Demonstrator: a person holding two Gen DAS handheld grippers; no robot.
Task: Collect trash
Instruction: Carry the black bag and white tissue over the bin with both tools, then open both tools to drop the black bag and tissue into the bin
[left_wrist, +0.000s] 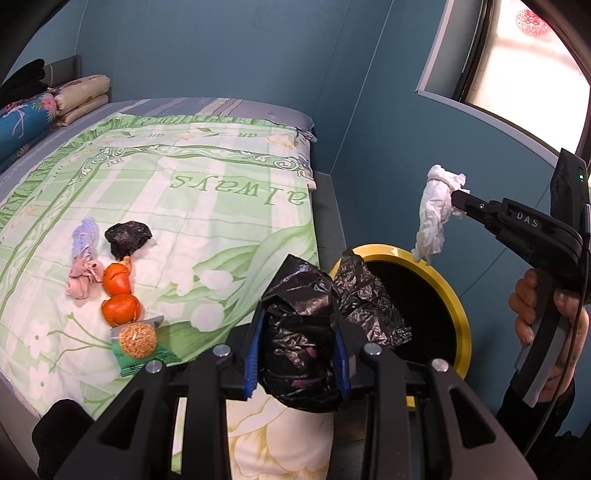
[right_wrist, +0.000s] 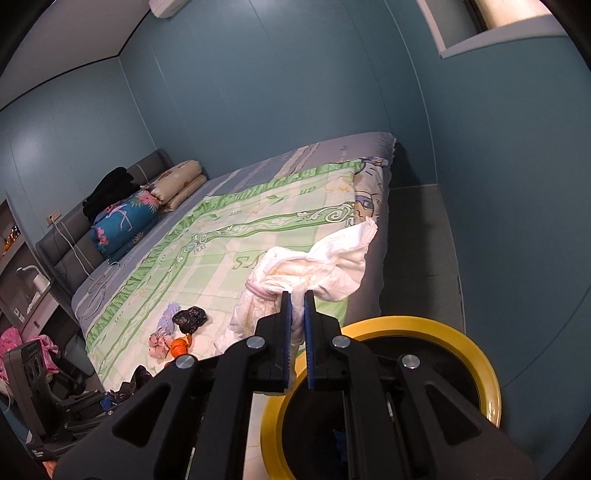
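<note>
My left gripper (left_wrist: 299, 328) is shut on a crumpled black plastic bag (left_wrist: 306, 332), held at the bed's edge beside the yellow-rimmed black bin (left_wrist: 460, 306). My right gripper (right_wrist: 297, 295) is shut on a wad of white tissue (right_wrist: 317, 266); in the left wrist view the white tissue (left_wrist: 436, 214) hangs above the bin's rim. The bin also shows below the right gripper (right_wrist: 480, 354). On the quilt lie another black bag (left_wrist: 127, 238), orange peels (left_wrist: 120, 291), a pink and lilac cloth wad (left_wrist: 83, 258) and a round snack on a green wrapper (left_wrist: 138, 343).
The bed with a green floral quilt (left_wrist: 184, 192) fills the left. Folded bedding and pillows (left_wrist: 40, 107) lie at its head. Blue walls (left_wrist: 369, 110) and grey floor (right_wrist: 417, 240) surround the bin. A window (left_wrist: 535, 66) is at the upper right.
</note>
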